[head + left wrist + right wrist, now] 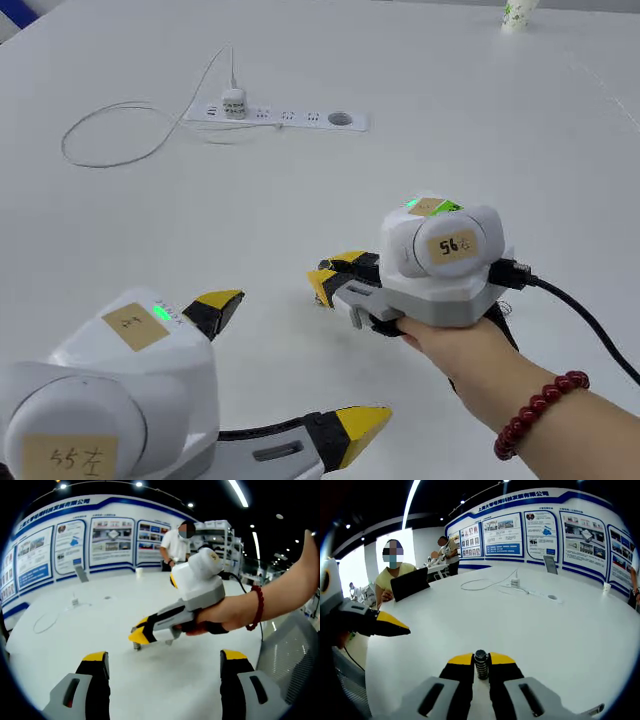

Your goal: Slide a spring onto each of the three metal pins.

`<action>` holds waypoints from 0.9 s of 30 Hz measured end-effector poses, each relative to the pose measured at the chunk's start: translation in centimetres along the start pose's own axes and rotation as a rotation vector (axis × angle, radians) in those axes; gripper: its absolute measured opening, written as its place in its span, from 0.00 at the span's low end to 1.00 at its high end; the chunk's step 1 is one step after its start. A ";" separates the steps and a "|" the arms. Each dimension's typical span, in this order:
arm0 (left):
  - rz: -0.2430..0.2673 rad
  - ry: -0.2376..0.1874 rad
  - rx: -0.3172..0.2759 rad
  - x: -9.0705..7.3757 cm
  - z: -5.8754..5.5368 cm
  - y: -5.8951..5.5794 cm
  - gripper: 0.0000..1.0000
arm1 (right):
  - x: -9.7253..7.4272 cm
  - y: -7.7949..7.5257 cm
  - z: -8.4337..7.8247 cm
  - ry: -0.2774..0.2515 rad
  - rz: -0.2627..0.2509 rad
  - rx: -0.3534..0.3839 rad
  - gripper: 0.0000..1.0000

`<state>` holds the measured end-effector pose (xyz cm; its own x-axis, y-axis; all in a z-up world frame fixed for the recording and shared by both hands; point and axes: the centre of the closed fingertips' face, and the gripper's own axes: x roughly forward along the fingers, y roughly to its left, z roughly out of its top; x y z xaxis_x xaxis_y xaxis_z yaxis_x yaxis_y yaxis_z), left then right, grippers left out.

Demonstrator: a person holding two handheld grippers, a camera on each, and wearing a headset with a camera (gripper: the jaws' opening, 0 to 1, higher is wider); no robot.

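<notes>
A dark coil spring stands upright between the yellow-tipped jaws of my right gripper, which is shut on it. In the left gripper view the same spring hangs just below the right gripper's tips and reaches the white table. In the head view the right gripper points left, low over the table, held by a hand with a red bead bracelet. My left gripper is open at the lower left, its jaws spread wide and holding nothing. I cannot make out separate metal pins.
A white power strip with a plugged-in charger and a looped cable lies at the back of the white table. A paper cup stands far right. People and a laptop are at the table's far edges.
</notes>
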<state>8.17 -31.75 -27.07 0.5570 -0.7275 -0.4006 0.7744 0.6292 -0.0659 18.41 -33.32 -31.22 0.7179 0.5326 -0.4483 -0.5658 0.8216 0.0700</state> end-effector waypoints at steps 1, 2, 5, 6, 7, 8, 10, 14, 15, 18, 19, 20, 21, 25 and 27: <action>0.000 0.000 0.001 0.0 0.0 0.0 0.93 | 0.0 0.0 0.0 -0.002 -0.002 -0.001 0.12; -0.001 0.002 0.002 0.0 0.0 0.0 0.93 | 0.0 0.0 0.0 -0.004 -0.003 -0.002 0.12; -0.002 0.001 0.000 0.0 0.0 -0.1 0.93 | 0.1 0.0 0.1 -0.004 -0.003 -0.001 0.12; -0.001 0.001 0.000 0.0 0.0 0.0 0.93 | 0.1 0.1 0.1 -0.005 -0.001 -0.001 0.12; -0.001 0.001 0.002 0.0 0.0 0.0 0.93 | 0.1 0.1 0.0 -0.003 -0.003 0.000 0.12; -0.001 0.001 0.002 0.0 0.0 0.0 0.93 | 0.1 0.1 0.0 -0.001 -0.003 0.000 0.12; 0.000 0.002 0.002 0.0 0.0 0.0 0.93 | 0.1 0.2 -0.3 0.012 0.003 0.014 0.16; 0.003 0.006 0.003 -0.1 -0.1 0.1 0.93 | 0.0 0.3 -0.2 0.007 0.003 0.014 0.18; 0.004 0.006 0.003 -0.1 -0.1 0.1 0.93 | -0.1 0.3 0.0 0.002 0.004 0.014 0.20; 0.004 0.007 0.006 -0.1 -0.1 0.1 0.92 | -0.5 0.5 0.6 -0.016 0.009 0.024 0.22; 0.005 0.008 0.007 -0.1 -0.1 0.1 0.93 | -0.7 0.5 0.9 -0.023 0.011 0.027 0.22; 0.003 0.009 0.007 -0.1 -0.1 0.1 0.92 | -0.8 0.6 1.1 -0.026 0.011 0.029 0.23; 0.003 0.010 0.007 0.0 -0.1 0.1 0.92 | -0.8 0.6 1.2 -0.027 0.011 0.033 0.25; 0.004 -0.002 0.004 0.0 0.2 0.1 0.93 | -1.6 0.7 1.9 -0.040 0.019 0.030 0.28; 0.008 -0.004 0.007 0.0 0.4 0.1 0.93 | -2.0 0.7 2.1 -0.043 0.016 0.031 0.30</action>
<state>8.33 -31.75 -26.74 0.5642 -0.7236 -0.3976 0.7722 0.6329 -0.0561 17.48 -33.40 -28.37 0.7259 0.5539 -0.4079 -0.5655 0.8181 0.1046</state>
